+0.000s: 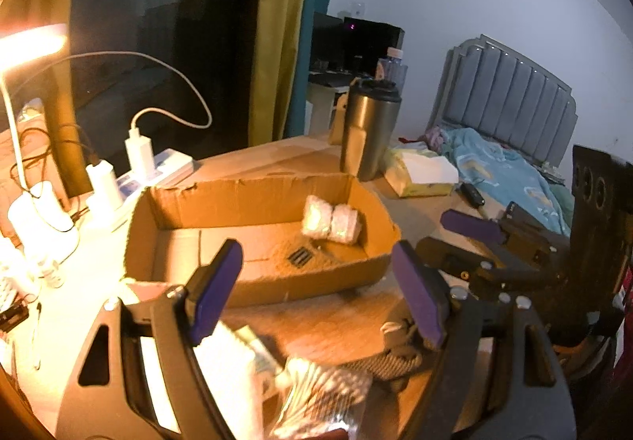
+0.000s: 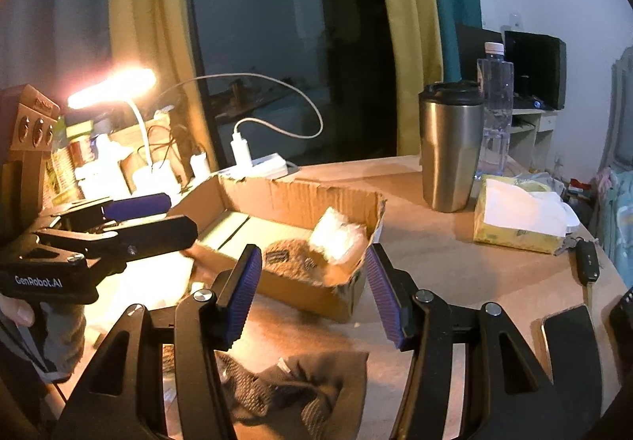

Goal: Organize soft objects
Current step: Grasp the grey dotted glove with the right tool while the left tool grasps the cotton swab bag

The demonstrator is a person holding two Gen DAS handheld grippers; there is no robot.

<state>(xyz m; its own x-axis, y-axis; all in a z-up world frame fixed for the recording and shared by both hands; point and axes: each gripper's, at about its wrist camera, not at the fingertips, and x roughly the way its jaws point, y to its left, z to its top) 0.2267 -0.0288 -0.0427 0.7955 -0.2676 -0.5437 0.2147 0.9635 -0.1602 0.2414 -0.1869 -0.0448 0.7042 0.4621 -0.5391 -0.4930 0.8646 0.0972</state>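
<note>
Before the cardboard box's [image 1: 253, 284] near edge, left claw [image 1: 316, 297] and right claw [image 2: 312, 293] gape, empty.

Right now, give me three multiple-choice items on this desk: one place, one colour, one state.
1. Where is the clear plastic packet?
A in the open cardboard box
B on the yellow tissue pack
C under the desk lamp

2. What colour are the claw pads?
A red
B purple
C green

3. What is the right claw doing?
A gripping the dark knitted cloth
B shut, empty
C open, empty

A: the packet lies in the box's corner.
B: both pads are purple.
C: the pads stand apart with nothing between them.
</note>
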